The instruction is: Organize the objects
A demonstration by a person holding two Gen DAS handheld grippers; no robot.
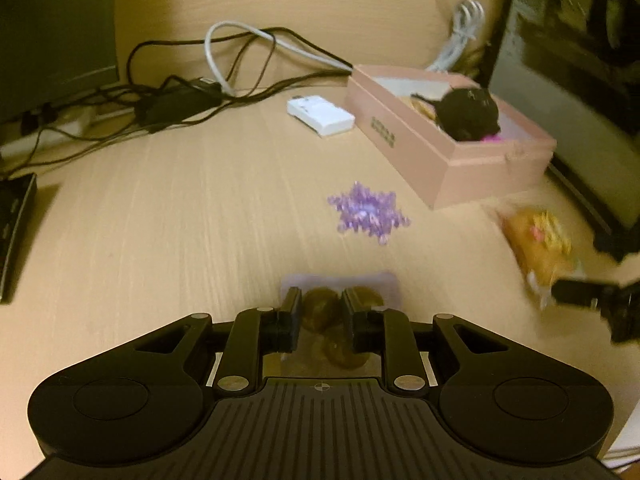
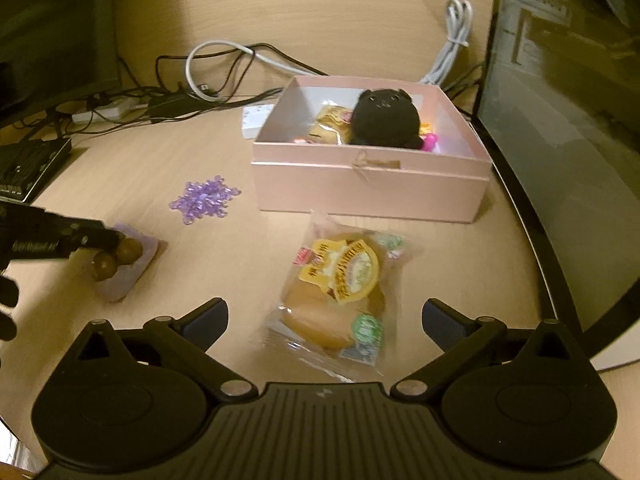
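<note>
My left gripper (image 1: 322,304) is shut on a cluster of brown balls (image 1: 318,314) that rests on a small lavender tray (image 1: 384,284); one ball sits squeezed between the pads. The right wrist view shows the same grip from the side, with the left gripper (image 2: 102,240) on the brown balls (image 2: 128,252) over the lavender tray (image 2: 124,284). My right gripper (image 2: 326,318) is open wide just above the desk. A clear-wrapped bread packet (image 2: 340,296) lies between its fingers, untouched. A purple crystal snowflake (image 2: 204,198) lies loose left of the pink box (image 2: 368,188).
The pink box holds a black plush (image 2: 384,118), another bread packet (image 2: 330,124) and something pink. A white block (image 1: 320,114), tangled cables (image 1: 180,96) and a power strip (image 2: 104,112) lie behind. A dark computer case (image 2: 560,120) stands right and a black device (image 2: 28,164) left.
</note>
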